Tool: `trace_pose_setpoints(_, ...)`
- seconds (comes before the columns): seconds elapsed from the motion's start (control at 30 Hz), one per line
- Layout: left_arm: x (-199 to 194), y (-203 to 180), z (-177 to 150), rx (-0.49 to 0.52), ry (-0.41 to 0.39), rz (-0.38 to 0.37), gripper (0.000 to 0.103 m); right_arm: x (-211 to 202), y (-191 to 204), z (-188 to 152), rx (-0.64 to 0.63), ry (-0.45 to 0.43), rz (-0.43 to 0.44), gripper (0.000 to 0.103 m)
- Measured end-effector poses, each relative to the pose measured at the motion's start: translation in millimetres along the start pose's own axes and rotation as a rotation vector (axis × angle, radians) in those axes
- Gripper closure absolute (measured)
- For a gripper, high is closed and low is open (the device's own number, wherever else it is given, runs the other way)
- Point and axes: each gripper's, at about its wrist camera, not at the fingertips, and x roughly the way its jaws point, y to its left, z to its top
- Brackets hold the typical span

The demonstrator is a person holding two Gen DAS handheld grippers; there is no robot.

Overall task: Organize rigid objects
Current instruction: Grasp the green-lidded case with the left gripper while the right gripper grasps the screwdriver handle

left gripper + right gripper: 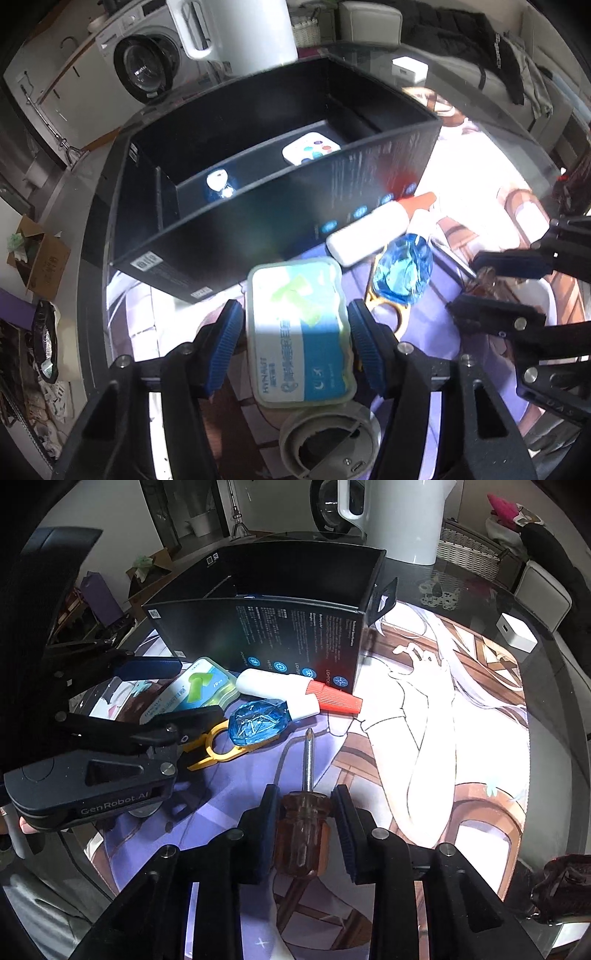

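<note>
My left gripper (293, 332) is shut on a green-and-white plastic case (299, 336), held just in front of the black open box (258, 221). The box holds a white remote-like item (310, 148) and a small white-blue item (218, 184). My right gripper (303, 812) is shut on the amber handle of a screwdriver (301, 834), its shaft pointing toward the box (266, 638). A white tube with an orange cap (295, 692), a blue clear case (256, 722) and a yellow tool (218, 747) lie on the mat by the box.
A printed mat (443, 738) covers the glass table. A white kettle (399, 517) stands behind the box. A small white charger (515, 633) lies at the right. A grey tape ring (328, 439) lies under my left gripper. A washing machine (144, 62) is beyond the table.
</note>
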Motion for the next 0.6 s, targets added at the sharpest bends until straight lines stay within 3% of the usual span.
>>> trace_pose_setpoints(0.37, -4.6, 6.7, -4.3, -0.036, 0.04, -0.056, 0.048, 1.9, 7.1, 3.4, -0.008, -0.002, -0.014, 0.074)
trace_pose_setpoints(0.6, -27.6, 8.6, -18.3, 0.002, -0.009, -0.034, 0.048, 2.5, 11.1, 5.0, -0.029, 0.001, -0.035, 0.076)
